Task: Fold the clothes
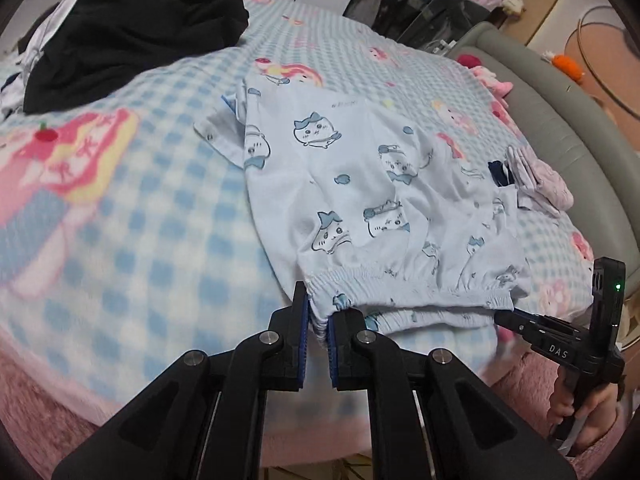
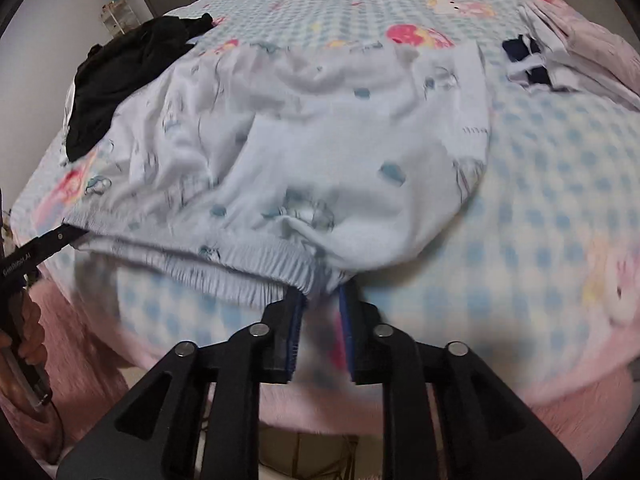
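You've got the light blue pajama shorts (image 1: pixel 372 184) spread out on the bed (image 1: pixel 160 208), waistband toward you at the near edge, legs pointing away. Your left tool (image 1: pixel 318 320) is nearly shut and pinching one end of the elastic waistband (image 1: pixel 400 280), with the fabric bunched between the blue pads. That makes sense, since holding both waistband corners keeps the band stretched flat so the shorts don't crumple.

Your right tool (image 2: pixel 322 300) sits at the other end of the band. Its jaws stand a bit apart, and the waistband corner lies right at the tips. That view is smeared, so I can't tell if the pads actually press on the cloth or just flank it. I'd check that grip before you lift.

The black clothes (image 1: pixel 132 28) are heaped at the far corner, well away, and a small folded stack (image 1: pixel 536 180) sits just beside the shorts on the right, so there's space to fold. My guess is the next move is bringing the waistband over toward the leg hems.
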